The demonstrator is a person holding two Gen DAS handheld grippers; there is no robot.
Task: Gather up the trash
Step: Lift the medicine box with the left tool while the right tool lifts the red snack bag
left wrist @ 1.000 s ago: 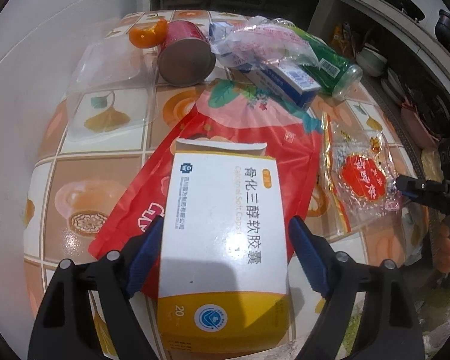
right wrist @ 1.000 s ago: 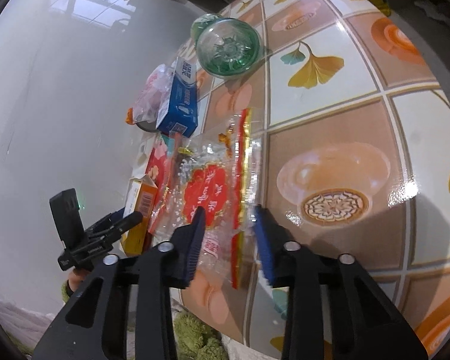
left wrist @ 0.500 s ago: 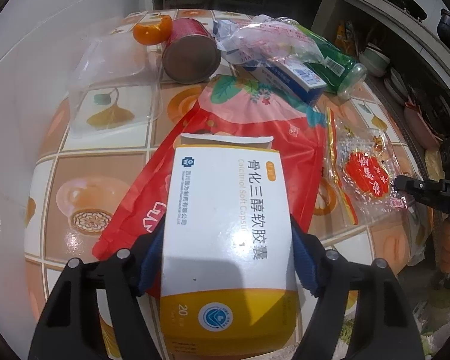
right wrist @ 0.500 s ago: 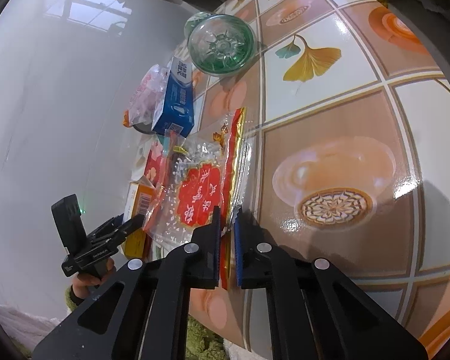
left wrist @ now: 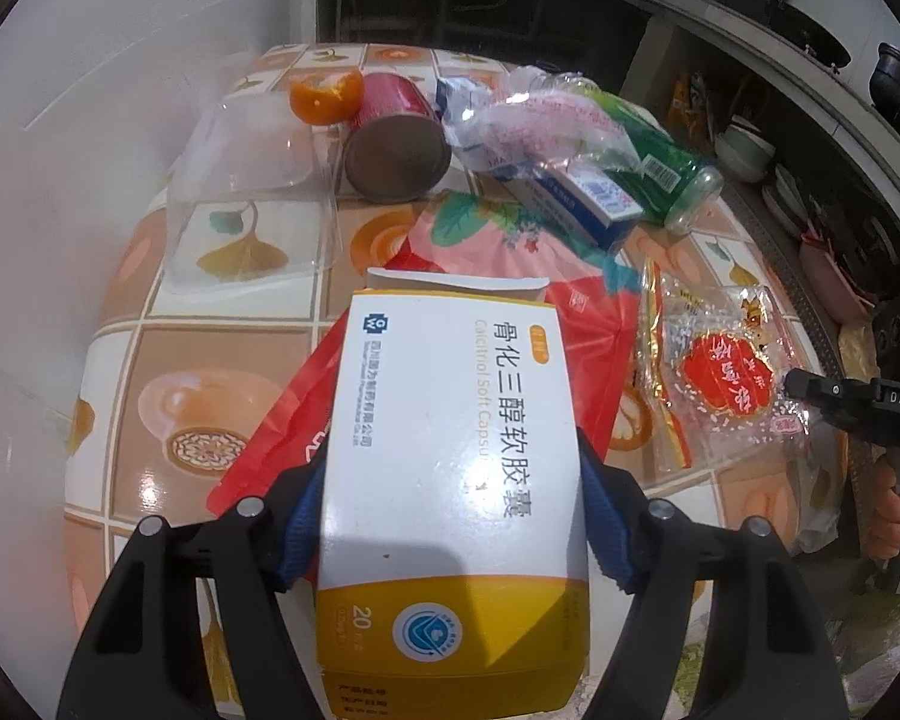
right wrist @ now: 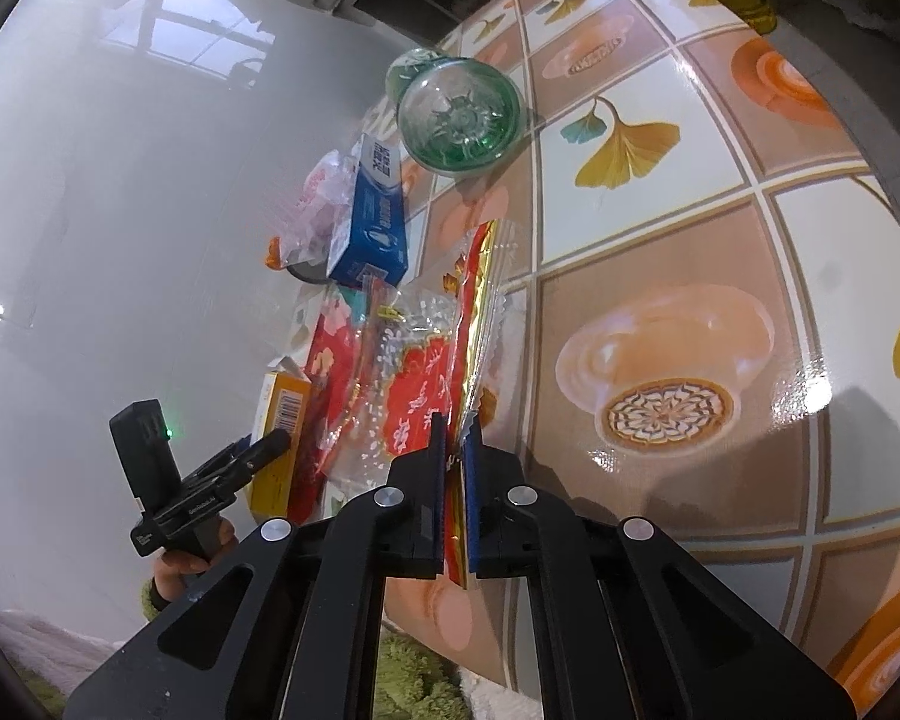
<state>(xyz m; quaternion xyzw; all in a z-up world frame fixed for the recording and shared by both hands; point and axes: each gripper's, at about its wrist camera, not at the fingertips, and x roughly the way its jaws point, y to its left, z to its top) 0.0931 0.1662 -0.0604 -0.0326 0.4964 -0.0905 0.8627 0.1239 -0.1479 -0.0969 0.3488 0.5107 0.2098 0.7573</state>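
Cardboard medicine box [left wrist: 450, 450], rectangular, white and yellow, clamped in left hand-held gripper [left wrist: 450, 516] above glossy tiled counter [left wrist: 210, 360]; crinkly clear wrapper [right wrist: 426, 378], gold-edged, pinched flat in right hand-held gripper [right wrist: 457, 450].

Glossy white wall [right wrist: 120, 192] beside patterned tabletop [right wrist: 660, 228].
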